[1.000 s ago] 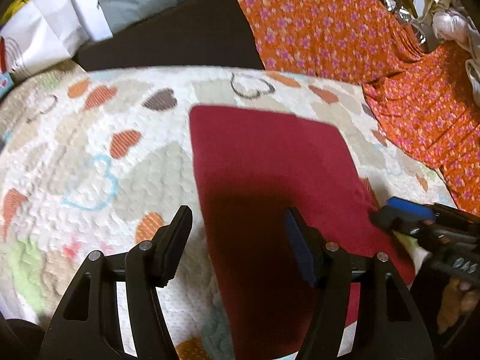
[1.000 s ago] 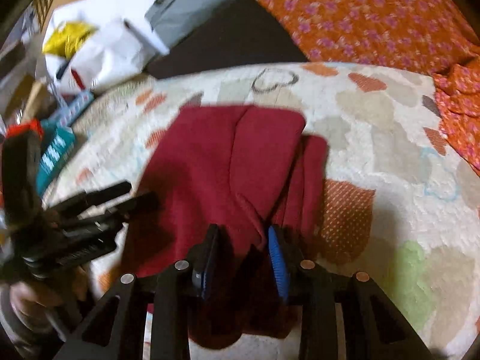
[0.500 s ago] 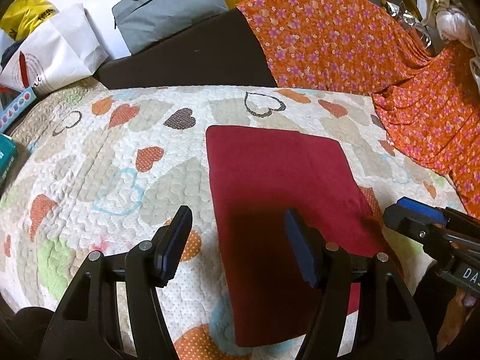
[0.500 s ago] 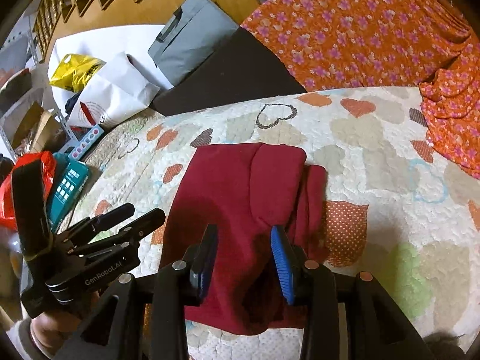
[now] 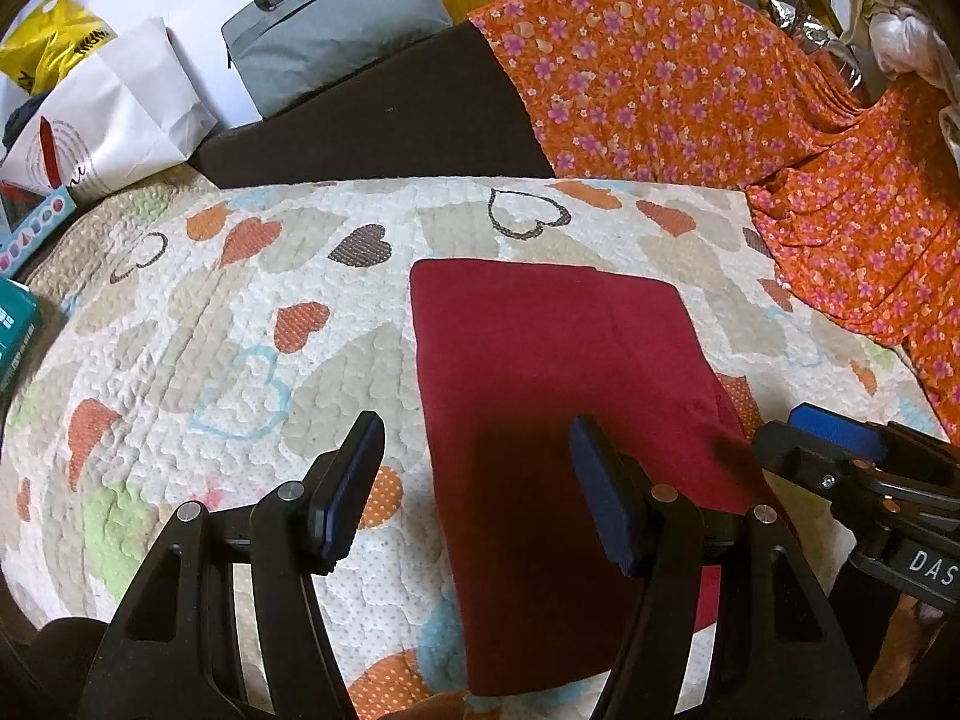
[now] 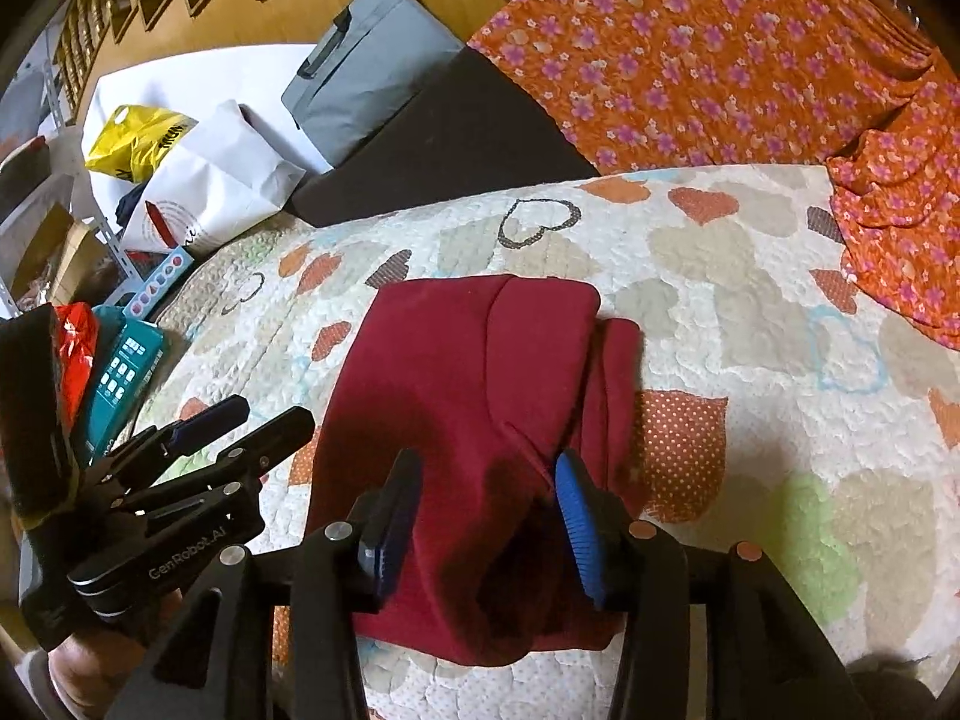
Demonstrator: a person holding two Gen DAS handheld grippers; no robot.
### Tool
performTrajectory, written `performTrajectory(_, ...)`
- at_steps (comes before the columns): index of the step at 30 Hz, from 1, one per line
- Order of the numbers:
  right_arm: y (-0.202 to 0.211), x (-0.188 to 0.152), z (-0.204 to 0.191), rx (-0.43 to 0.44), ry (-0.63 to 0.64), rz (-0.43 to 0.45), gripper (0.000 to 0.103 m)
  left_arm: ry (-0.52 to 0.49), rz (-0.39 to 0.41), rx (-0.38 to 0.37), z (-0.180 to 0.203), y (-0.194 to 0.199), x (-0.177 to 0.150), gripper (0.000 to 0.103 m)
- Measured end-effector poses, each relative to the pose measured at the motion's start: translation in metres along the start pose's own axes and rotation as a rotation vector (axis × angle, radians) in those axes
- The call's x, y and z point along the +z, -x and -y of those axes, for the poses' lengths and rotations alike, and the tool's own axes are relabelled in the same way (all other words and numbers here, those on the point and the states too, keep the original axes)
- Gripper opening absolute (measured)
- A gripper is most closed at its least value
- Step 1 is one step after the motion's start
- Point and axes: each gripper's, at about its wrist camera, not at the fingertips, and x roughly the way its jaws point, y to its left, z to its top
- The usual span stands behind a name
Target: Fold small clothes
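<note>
From the left wrist, the left claw (image 5: 474, 480) hangs wide open and empty over the red cloth (image 5: 558, 360) lying folded on the quilt (image 5: 180, 360). From the right wrist, the right claw (image 6: 486, 516) gapes empty above its loose right flap (image 6: 618, 384); soft, light fabric, best pinched at that edge.

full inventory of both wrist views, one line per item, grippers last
red garment: 1, dark red, folded on quilt centre
quilt: 1, cream with hearts, under garment
floral fabric: 1, orange, far right
dark cushion: 1, brown-black, behind quilt
grey bag: 1, behind cushion
white paper bag: 1, far left
yellow bag: 1, far left
teal box: 1, left of quilt
left gripper: open, empty
right gripper: open, over garment
</note>
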Motion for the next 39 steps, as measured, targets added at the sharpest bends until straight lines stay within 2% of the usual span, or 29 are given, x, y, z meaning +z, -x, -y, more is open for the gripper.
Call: performTrajectory(39, -0.014, 0.000, -0.002, 0.015, -0.004, -0.037, 0.046, -0.031, -0.008, 0.007, 0.002, -0.009, 0.001, 0.064)
